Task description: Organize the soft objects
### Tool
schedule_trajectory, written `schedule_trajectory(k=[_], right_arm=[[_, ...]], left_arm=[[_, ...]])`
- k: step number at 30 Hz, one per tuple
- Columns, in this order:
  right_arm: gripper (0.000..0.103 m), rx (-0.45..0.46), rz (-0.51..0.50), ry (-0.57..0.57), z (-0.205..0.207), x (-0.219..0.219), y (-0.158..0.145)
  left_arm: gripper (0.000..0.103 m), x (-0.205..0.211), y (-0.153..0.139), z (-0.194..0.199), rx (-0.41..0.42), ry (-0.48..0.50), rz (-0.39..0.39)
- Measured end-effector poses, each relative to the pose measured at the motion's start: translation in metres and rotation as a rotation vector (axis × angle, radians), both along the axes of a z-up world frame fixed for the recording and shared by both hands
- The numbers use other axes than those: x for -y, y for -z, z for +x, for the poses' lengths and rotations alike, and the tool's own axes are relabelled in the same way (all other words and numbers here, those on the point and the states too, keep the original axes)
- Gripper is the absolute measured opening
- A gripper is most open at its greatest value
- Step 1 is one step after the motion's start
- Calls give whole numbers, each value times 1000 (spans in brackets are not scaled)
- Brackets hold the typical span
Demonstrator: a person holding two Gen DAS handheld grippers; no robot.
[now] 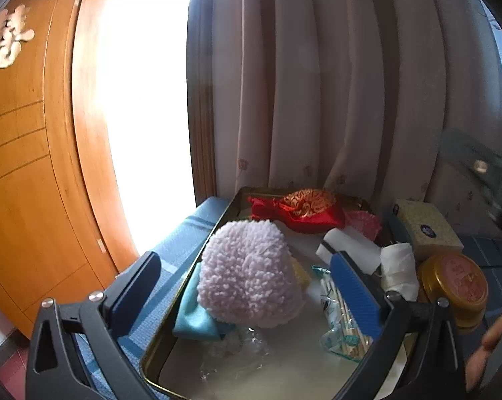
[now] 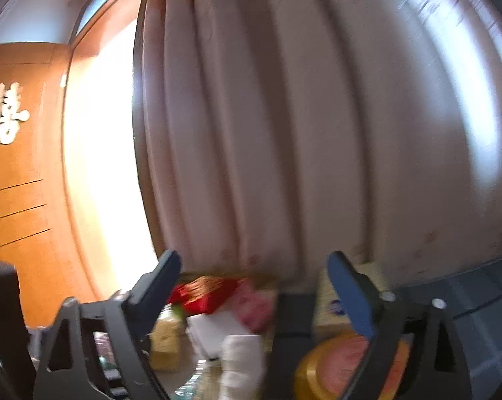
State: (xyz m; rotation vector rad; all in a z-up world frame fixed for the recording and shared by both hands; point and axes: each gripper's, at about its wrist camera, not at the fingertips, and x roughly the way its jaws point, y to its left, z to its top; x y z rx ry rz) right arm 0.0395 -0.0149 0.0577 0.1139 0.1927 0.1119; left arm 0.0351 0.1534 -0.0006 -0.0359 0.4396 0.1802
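Note:
In the left wrist view a fluffy lilac chenille piece (image 1: 249,275) lies in a metal tray (image 1: 157,343), on top of a folded teal cloth (image 1: 194,321). A red and gold satin pouch (image 1: 301,211) and a pink mesh piece (image 1: 364,221) lie at the tray's far end. My left gripper (image 1: 247,291) is open, its jaws on either side of the lilac piece without touching it. My right gripper (image 2: 254,286) is open and empty above the tray's right side; its view is blurred and shows the red pouch (image 2: 200,295) and a white roll (image 2: 242,360).
A white block (image 1: 347,246), a white roll (image 1: 399,270), a packet of sticks (image 1: 341,320) and crumpled clear plastic (image 1: 234,350) also lie in the tray. A gold round tin (image 1: 454,286) and a yellow box (image 1: 424,226) stand to the right. Curtain behind, wooden door left.

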Motion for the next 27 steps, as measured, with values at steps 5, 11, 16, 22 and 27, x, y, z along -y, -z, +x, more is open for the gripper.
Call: schedule_trajectory(k=[5,11,16,22,27], right_arm=[[101,33,-15,26,-16,3,4],[101,42,-69,6,-28,3,11],[101,52,-63,3,-40,6,17],[101,87,5,55,-52,24,16],[101,118,-38,66,-57,21,14]], left_arm=[[103,1,-4,-9,45,-39,20],[103,-1,-6,-15,75,-58,16],[103,0,-9,-22,100,-61,22],[103,4,-13,-32,178,-70,11],[103,11,-17,-29,201,-62,26]])
